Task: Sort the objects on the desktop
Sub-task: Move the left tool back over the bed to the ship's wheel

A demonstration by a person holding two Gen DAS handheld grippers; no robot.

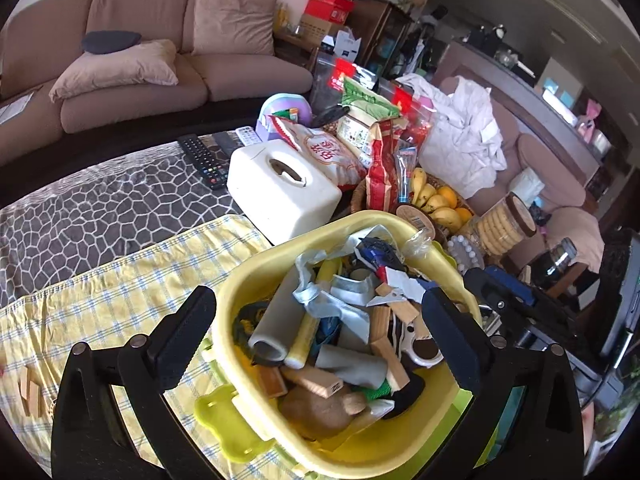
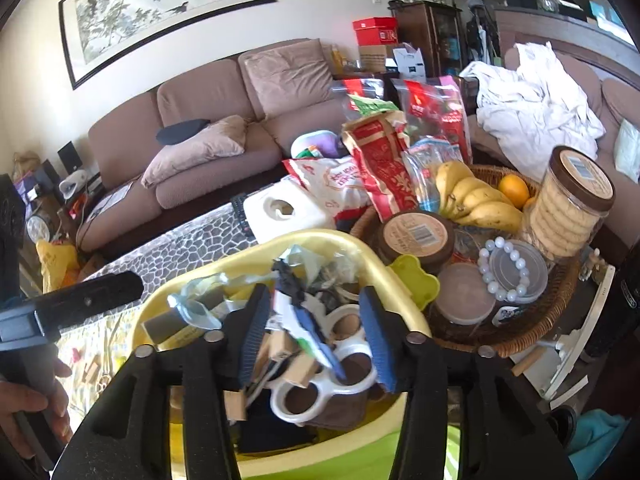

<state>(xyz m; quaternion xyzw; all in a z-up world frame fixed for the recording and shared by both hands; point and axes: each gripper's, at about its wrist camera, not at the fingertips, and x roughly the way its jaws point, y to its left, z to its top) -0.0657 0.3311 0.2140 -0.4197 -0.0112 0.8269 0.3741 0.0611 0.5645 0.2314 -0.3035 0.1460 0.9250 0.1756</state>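
Note:
A yellow basket [image 1: 230, 300] full of small objects stands on a yellow checked cloth [image 1: 100, 300]; it also shows in the right wrist view [image 2: 352, 246]. In it lie wooden blocks [image 1: 390, 344], a grey roll [image 1: 276, 320], white-handled scissors [image 2: 316, 388] and a blue-white toy [image 2: 308, 320]. My left gripper [image 1: 316, 336] is open above the basket, fingers either side of its contents. My right gripper [image 2: 316, 340] is open over the basket's near side, with the scissors and the toy between its fingers. I cannot tell if they touch.
A white tissue box [image 1: 280, 184], remotes [image 1: 204, 160], snack bags [image 1: 360, 136] and a wicker tray [image 2: 532, 320] with bananas [image 2: 476, 196], jars and a bead bracelet [image 2: 504, 272] crowd the table behind the basket. Loose wooden blocks [image 1: 30, 392] lie on the cloth at left.

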